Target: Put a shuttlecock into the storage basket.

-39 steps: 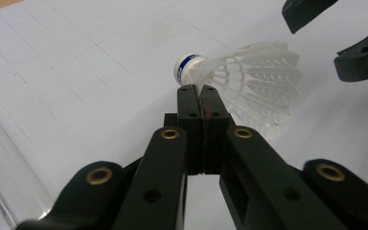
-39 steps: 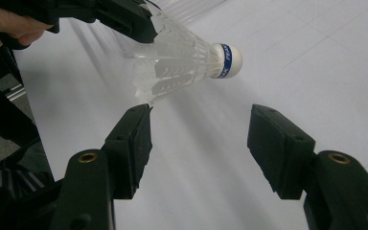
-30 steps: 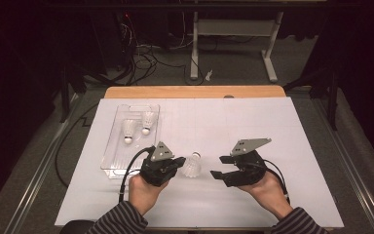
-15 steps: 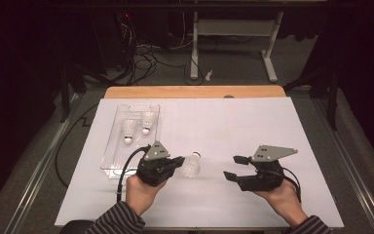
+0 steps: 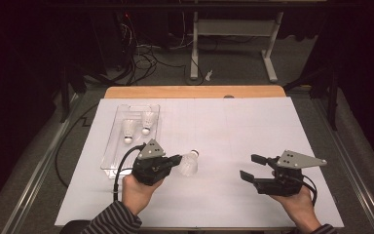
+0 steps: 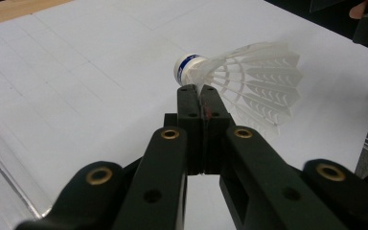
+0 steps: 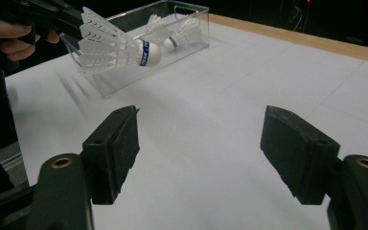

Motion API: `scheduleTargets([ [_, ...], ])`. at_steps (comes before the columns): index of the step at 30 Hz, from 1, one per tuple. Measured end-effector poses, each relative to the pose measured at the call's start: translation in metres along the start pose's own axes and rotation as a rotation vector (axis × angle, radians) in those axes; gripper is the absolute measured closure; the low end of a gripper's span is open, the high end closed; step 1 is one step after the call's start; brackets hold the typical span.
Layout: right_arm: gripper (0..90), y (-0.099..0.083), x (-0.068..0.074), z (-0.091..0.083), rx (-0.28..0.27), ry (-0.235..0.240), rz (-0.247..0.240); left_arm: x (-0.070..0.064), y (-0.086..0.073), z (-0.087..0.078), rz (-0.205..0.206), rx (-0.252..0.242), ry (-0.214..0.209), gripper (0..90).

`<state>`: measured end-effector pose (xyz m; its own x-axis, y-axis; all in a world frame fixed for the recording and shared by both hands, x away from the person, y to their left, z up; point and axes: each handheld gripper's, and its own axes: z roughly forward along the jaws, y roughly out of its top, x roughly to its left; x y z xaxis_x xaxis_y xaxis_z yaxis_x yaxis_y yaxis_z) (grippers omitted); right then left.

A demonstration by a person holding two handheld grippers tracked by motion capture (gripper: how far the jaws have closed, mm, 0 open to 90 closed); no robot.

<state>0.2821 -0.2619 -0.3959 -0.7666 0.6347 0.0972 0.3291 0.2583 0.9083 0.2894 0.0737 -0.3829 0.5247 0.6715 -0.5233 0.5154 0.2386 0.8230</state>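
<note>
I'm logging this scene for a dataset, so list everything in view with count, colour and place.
White feather shuttlecock with blue-banded cork: one, white, held above the sheet at the feather edge by the left gripper.
White shuttlecocks in the tray: two, white, lying side by side, corks toward the person.
Clear plastic rectangular tray: one, transparent, left part of the sheet.
White paper sheet: one, covering the table.
Wooden table edge: one strip, tan, far side.
Grey metal stand: one, on the floor beyond the table.
Black cables: several, on the floor behind.
Left gripper: black, shut on the shuttlecock.
Right gripper: black, open, held over the sheet's right part.
</note>
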Motion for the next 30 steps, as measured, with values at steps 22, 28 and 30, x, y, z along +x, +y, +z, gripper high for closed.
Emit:
scheduleTargets([
  [22, 26.2, -0.033, -0.019, -0.015, -0.101, -0.076, 0.041, 0.012, 0.018, -0.018, -0.047, -0.045, -0.001, 89.9],
  [28, 26.2, -0.035, -0.019, -0.013, -0.084, -0.086, 0.032, 0.015, 0.025, -0.022, -0.064, -0.062, 0.0, 89.9],
  [30, 26.3, -0.036, -0.02, -0.013, -0.089, -0.086, 0.04, 0.017, 0.027, -0.024, -0.066, -0.068, 0.001, 89.8],
])
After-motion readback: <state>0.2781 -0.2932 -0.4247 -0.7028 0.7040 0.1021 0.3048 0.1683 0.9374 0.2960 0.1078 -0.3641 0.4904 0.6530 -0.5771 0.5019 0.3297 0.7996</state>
